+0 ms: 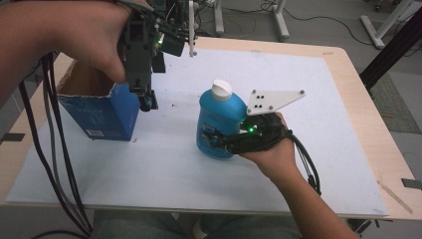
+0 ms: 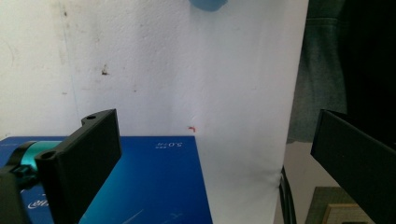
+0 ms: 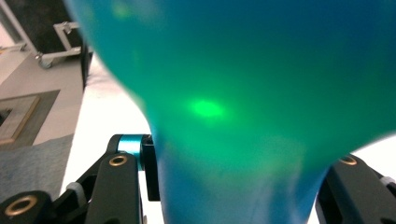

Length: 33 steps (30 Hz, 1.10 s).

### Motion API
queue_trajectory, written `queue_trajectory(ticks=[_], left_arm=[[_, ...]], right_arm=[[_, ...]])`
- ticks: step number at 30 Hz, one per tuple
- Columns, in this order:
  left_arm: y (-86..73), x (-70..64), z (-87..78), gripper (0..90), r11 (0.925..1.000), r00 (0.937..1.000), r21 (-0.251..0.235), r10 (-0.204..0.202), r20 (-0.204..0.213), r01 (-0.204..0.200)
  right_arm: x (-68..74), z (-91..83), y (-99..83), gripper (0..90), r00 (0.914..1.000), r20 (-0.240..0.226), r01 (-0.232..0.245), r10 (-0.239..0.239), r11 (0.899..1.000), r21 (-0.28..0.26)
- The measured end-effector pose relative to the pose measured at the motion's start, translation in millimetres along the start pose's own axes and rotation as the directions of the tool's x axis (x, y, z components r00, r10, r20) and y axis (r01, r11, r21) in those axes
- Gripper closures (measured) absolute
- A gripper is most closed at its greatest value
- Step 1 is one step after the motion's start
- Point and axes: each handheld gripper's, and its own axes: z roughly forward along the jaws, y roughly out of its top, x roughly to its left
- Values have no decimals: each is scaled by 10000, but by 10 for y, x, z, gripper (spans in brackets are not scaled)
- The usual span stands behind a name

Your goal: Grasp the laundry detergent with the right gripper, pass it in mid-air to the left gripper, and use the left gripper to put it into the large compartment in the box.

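Right gripper (image 1: 219, 142) clamps the blue bottle (image 1: 219, 124) standing mid-table on the white mat (image 1: 323, 124), left gripper (image 1: 148, 102) hangs wide open beside the open blue box (image 1: 99, 112); probably boxing next, so lift straight, keep upright.

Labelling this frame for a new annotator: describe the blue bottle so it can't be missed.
On the white sheet covering the wooden table, look near the middle. There stands the translucent blue plastic bottle with a white cap, upright, gripped by the right gripper. The open blue cardboard box to its left is squarer and capless.
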Motion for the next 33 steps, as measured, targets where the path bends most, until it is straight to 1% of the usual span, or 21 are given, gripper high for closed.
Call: queue_trajectory(ticks=[4, 8, 9, 10, 14, 16, 18, 22, 24, 29, 31, 33], left_arm=[[51, -59, -40, 17, 9999, 9999, -45, 150, -77, -150], [101, -132, -77, 17, 9998, 9997, -95, 160, -207, -162], [111, -150, -85, 17, 9999, 9996, -112, 108, -275, -111], [121, -162, -89, 17, 9998, 9995, -131, 149, -290, -153], [170, -216, -110, 17, 9997, 9995, -123, 184, -243, -187], [198, -244, -121, 17, 9995, 9995, -136, 284, -171, -286], [228, -275, -127, 17, 9993, 9993, -94, 359, -97, -360], [284, -338, -147, 17, 9986, 9986, -107, 511, -105, -512], [307, -361, -162, 17, 9987, 9987, -123, 489, -130, -491], [358, -411, -179, 17, 9984, 9984, -156, 538, -159, -540], [378, -421, -172, 17, 9983, 9982, -79, 575, -157, -576], [386, -425, -166, 17, 9985, 9984, -89, 538, -173, -540]], right_arm=[[18, -1, 104, 459, 9992, -265, 286, -283, 9995, 118], [33, -5, 217, 459, 9970, -565, 542, -524, 9980, 309], [39, -7, 245, 459, 9961, -656, 614, -591, 9976, 334], [51, -6, 273, 459, 9953, -759, 630, -602, 9974, 346], [97, 30, 378, 459, 9890, -1145, 1003, -937, 9935, 530], [117, 52, 424, 458, 9863, -1378, 1000, -913, 9933, 577], [125, 72, 466, 458, 9843, -1509, 1018, -919, 9930, 594], [145, 103, 540, 458, 9801, -1730, 1097, -978, 9921, 609], [153, 119, 570, 458, 9779, -1840, 1126, -998, 9918, 606], [147, 154, 622, 458, 9749, -2004, 1123, -968, 9914, 672], [145, 165, 637, 458, 9741, -2043, 1132, -970, 9911, 693], [143, 173, 643, 458, 9737, -2069, 1116, -952, 9914, 687]])
